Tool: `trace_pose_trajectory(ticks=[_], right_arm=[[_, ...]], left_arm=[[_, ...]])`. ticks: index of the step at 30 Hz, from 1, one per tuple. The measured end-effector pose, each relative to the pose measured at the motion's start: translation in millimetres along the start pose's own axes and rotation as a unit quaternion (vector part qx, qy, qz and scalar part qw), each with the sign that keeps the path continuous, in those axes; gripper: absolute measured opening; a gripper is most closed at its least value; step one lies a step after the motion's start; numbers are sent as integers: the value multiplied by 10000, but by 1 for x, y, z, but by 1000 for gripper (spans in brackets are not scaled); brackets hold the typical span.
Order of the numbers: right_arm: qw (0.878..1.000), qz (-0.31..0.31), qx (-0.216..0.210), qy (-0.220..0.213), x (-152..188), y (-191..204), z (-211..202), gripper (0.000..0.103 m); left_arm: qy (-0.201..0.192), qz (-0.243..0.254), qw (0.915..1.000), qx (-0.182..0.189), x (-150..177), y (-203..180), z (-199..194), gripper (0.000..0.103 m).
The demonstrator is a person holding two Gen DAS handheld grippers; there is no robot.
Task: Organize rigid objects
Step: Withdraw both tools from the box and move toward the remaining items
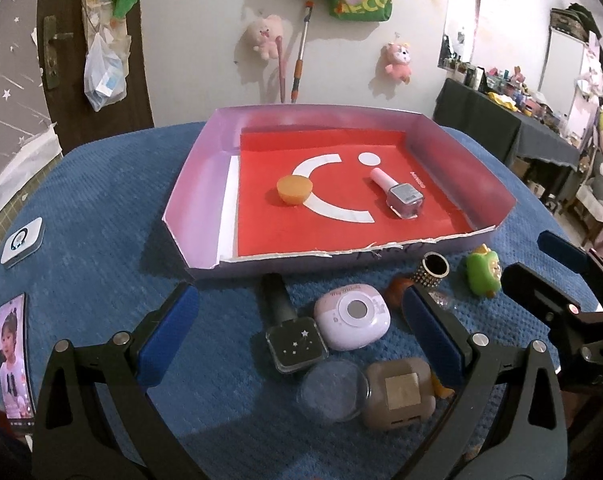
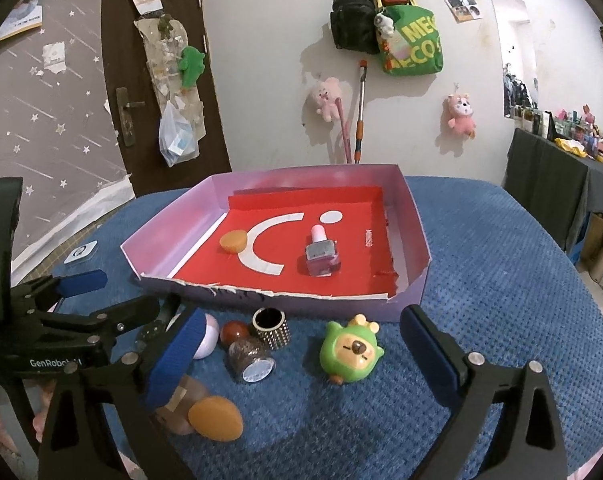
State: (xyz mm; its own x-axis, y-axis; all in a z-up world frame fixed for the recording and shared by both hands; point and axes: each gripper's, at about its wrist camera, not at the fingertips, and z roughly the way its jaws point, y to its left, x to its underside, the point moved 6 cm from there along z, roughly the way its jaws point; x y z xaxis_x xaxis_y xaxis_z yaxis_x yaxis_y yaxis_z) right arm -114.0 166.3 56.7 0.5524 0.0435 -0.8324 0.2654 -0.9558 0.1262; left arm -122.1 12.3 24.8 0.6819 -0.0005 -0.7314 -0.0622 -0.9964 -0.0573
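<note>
Green bear figure (image 2: 351,354) just in front of the tray (image 2: 261,298), outside it, evidently waiting among the unsorted clutter. Right gripper (image 2: 305,368) spread wide around it, clamping nothing. Left gripper (image 1: 301,340) likewise apart, over the starred bottle (image 1: 295,342).

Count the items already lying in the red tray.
2: an orange cap left of the white curve, and a nail polish bottle lying to its right. Nothing seems hidden in the tray.
</note>
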Motion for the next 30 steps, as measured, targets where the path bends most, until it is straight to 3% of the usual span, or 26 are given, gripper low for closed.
trace_pose_trajectory(ticks=[20, 30], right_arm=[[9995, -30, -116, 293, 20, 6, 5, 88], [9988, 30, -238, 425, 30, 9, 5, 85]], left_arm=[[190, -195, 9996, -15, 16, 8, 3, 101], [350, -352, 9988, -5, 25, 15, 5, 77]])
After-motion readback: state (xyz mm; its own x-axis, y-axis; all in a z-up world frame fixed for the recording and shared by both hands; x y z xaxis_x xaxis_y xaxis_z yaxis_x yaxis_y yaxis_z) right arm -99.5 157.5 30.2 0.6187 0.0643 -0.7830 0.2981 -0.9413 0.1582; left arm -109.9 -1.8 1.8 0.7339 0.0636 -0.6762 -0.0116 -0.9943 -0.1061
